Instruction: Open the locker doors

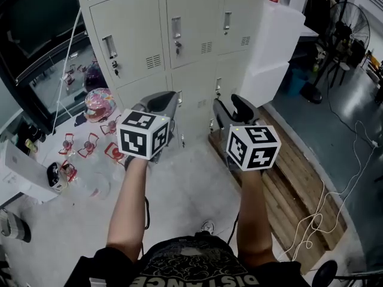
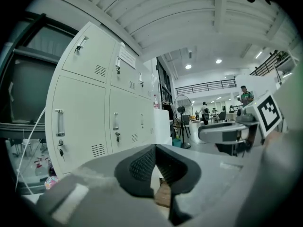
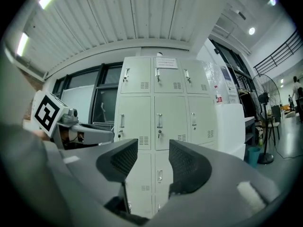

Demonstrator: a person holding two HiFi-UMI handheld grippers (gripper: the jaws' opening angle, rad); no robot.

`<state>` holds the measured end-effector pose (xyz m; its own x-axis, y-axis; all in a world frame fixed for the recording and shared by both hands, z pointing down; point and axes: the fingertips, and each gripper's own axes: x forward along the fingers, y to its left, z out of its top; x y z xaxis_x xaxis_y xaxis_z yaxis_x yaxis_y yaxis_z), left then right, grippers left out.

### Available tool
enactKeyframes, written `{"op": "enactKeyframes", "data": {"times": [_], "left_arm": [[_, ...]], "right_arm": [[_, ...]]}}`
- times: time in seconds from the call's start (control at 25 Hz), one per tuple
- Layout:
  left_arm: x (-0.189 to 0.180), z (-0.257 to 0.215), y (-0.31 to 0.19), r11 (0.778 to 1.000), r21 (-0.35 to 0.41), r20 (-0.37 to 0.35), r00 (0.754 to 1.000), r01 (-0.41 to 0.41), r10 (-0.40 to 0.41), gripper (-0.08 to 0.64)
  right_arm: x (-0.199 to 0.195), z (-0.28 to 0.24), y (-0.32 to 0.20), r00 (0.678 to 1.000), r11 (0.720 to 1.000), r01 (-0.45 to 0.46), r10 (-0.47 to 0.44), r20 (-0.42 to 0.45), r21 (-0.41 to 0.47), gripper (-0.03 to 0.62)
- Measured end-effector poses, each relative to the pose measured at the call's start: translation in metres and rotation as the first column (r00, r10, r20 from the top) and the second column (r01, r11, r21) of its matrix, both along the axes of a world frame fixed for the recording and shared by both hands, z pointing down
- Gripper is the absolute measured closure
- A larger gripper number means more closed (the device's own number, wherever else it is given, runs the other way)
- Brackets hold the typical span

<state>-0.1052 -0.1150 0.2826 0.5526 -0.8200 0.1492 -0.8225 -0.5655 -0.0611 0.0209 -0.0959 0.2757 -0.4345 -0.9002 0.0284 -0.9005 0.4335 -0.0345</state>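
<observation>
A bank of cream metal lockers [image 1: 179, 34] stands ahead, every door closed, each with a vertical handle [image 1: 176, 27] and a small key lock. My left gripper [image 1: 170, 103] hangs in front of the lower left doors, apart from them. Its jaws are shut, tips touching, with nothing between them [image 2: 155, 150]. My right gripper [image 1: 230, 107] is level with it, to its right. It stands open and empty [image 3: 153, 160]; between its fingers shows the middle column of doors [image 3: 159, 121]. Neither gripper touches a locker.
A clear table at the left holds a pink globe [image 1: 99, 103] and several red-clipped items. A white cabinet [image 1: 272, 52] adjoins the lockers on the right. A wooden pallet [image 1: 287, 172] and loose cables [image 1: 323, 214] lie on the floor; a standing fan [image 1: 347, 23] is beyond.
</observation>
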Motion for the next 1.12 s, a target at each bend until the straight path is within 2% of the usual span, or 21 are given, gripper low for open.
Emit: {"op": "enactKeyframes", "data": {"times": [0.16,0.48,0.64,0.84,1.12], "left_arm": [[0.018,0.006,-0.017,1.0,0.007,0.042,0.999,0.026,-0.026,0.56],[0.033,0.011,-0.038,0.996,-0.037,-0.036,0.996,0.081,-0.082,0.56],[0.037,0.011,-0.044,0.992,-0.034,-0.036,0.991,0.124,-0.125,0.56],[0.038,0.012,-0.051,0.985,-0.015,0.011,0.985,0.175,-0.174,0.56],[0.027,0.01,-0.057,0.974,-0.004,0.032,0.973,0.229,-0.228,0.56]], "right_arm": [[0.019,0.004,-0.019,1.0,1.0,0.01,-0.01,0.003,-0.008,0.38],[0.039,0.005,-0.046,0.998,0.998,0.065,-0.065,-0.011,-0.007,0.36],[0.049,0.007,-0.057,0.996,0.996,0.086,-0.086,-0.007,-0.016,0.36],[0.047,0.012,-0.069,0.989,0.989,0.147,-0.147,-0.007,-0.019,0.36],[0.031,0.017,-0.083,0.976,0.976,0.216,-0.216,-0.005,-0.022,0.36]]}}
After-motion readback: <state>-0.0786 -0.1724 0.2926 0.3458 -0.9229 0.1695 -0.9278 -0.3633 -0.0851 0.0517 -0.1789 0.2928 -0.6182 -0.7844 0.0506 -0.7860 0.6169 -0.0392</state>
